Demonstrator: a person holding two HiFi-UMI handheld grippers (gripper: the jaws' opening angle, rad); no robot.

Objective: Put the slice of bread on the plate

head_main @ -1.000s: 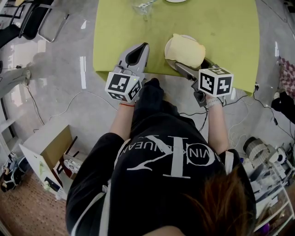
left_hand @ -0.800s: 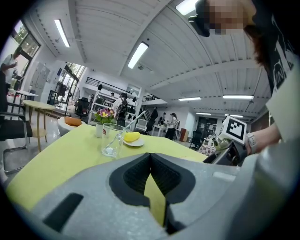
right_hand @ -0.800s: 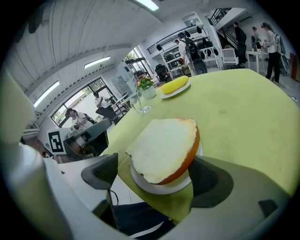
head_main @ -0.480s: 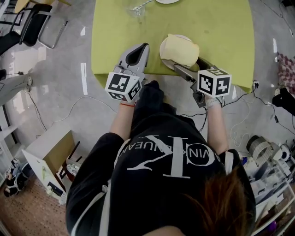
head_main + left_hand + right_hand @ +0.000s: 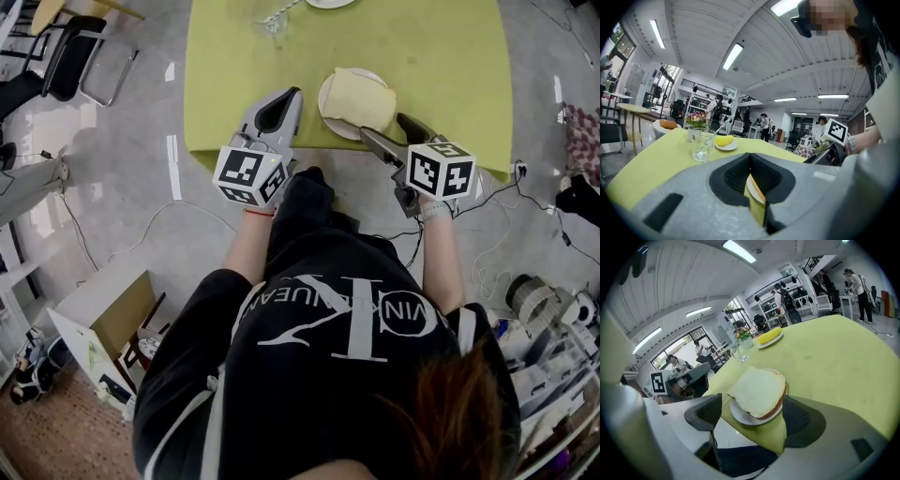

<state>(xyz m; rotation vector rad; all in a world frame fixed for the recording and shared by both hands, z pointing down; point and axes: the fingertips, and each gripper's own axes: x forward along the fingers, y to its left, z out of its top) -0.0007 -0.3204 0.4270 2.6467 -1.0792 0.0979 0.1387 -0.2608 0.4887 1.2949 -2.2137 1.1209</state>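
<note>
A second ago the slice of bread [image 5: 358, 94] sat hard against the tips of my right claw [image 5: 381, 127]. Now it lies flat on the white plate [image 5: 330, 120], near the front edge of the green bench [image 5: 441, 56], and the claw has drawn back toward me with a gap between it and the bread. Its jaws are spread wide and just starting to close, with nothing pinched: the right gripper view shows plate and bread beyond the pads, untouched. I read that as the release made and the task as good as done. My left claw [image 5: 289, 97] hangs over the bench edge, pressed together on nothing. The near plate carries only the slice, which covers most of it. Farther back a second plate [image 5: 725, 146] holds something yellow [image 5: 723, 139], perhaps a banana, beside a clear glass [image 5: 702, 144].
</note>
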